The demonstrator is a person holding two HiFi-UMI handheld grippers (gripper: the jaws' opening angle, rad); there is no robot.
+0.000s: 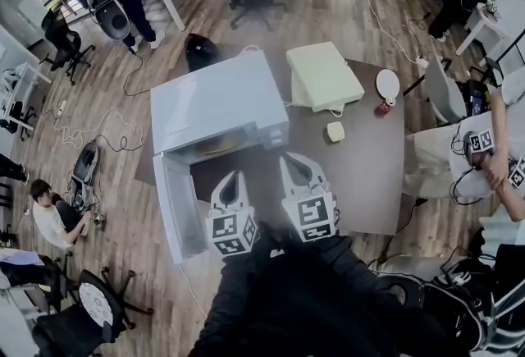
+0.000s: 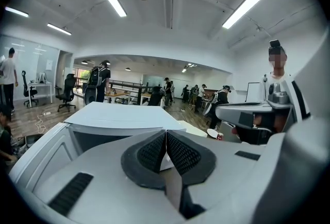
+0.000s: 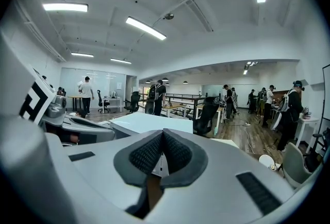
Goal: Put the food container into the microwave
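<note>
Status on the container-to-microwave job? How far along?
Done: microwave door hangs open. In hand: nothing; left gripper and right gripper are shut, empty. To do: what looks like the food container sits on the table, ungrasped; load it.

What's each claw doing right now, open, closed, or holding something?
Left claw: closed, jaws together, holding nothing.
Right claw: closed, jaws together, holding nothing.
</note>
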